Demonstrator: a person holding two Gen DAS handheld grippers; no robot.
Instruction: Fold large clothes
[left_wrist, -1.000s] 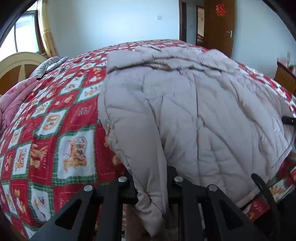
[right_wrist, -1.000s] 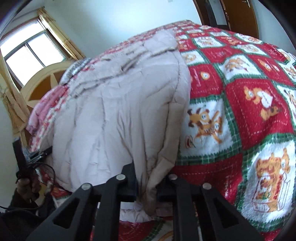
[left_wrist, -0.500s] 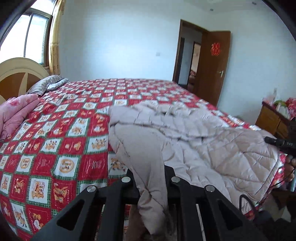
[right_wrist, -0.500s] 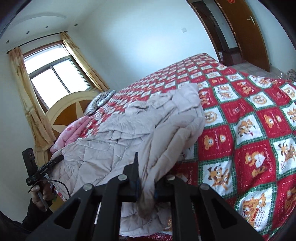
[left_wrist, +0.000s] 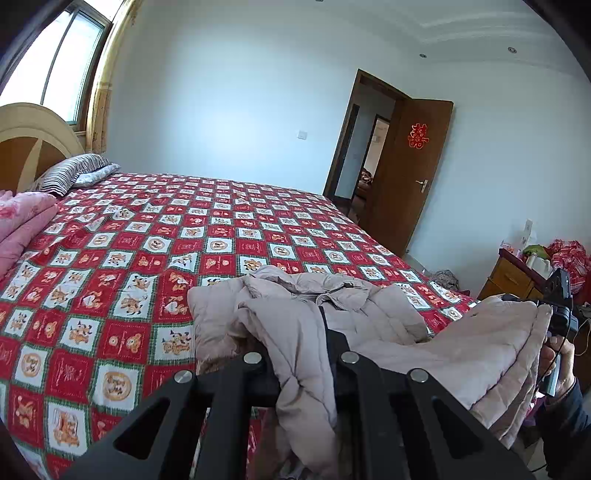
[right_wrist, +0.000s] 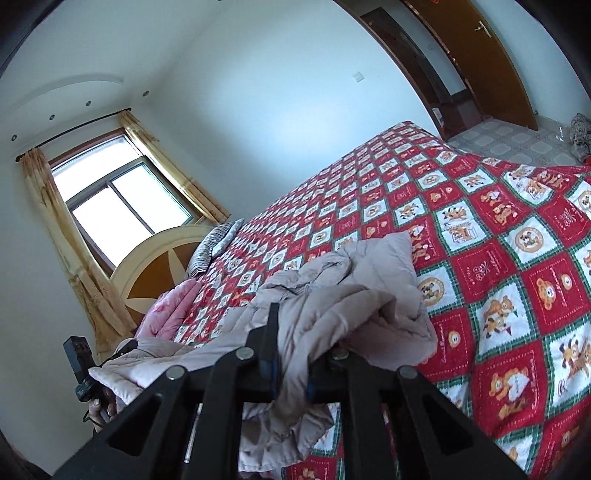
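Note:
A beige quilted jacket (left_wrist: 388, 321) lies with its collar end on the red patterned bedspread (left_wrist: 207, 236), its near edge lifted off the bed. My left gripper (left_wrist: 295, 332) is shut on one corner of that edge, and the cloth drapes over its left finger. In the right wrist view my right gripper (right_wrist: 295, 332) is shut on the other corner of the jacket (right_wrist: 369, 280), which hides its right finger. Each view shows the other gripper at its side edge: the right gripper (left_wrist: 557, 306) and the left gripper (right_wrist: 81, 362), each in a person's hand.
A folded pink quilt (left_wrist: 22, 225) and a striped pillow (left_wrist: 70, 173) lie by the headboard (right_wrist: 155, 269). A brown door (left_wrist: 410, 177) stands open at the far side. A wooden cabinet (left_wrist: 513, 277) with things on it stands at the right of the bed.
Both grippers have risen with the jacket's near edge, and it has come up off the bed. The views have tilted up, so more of the room and bed shows.

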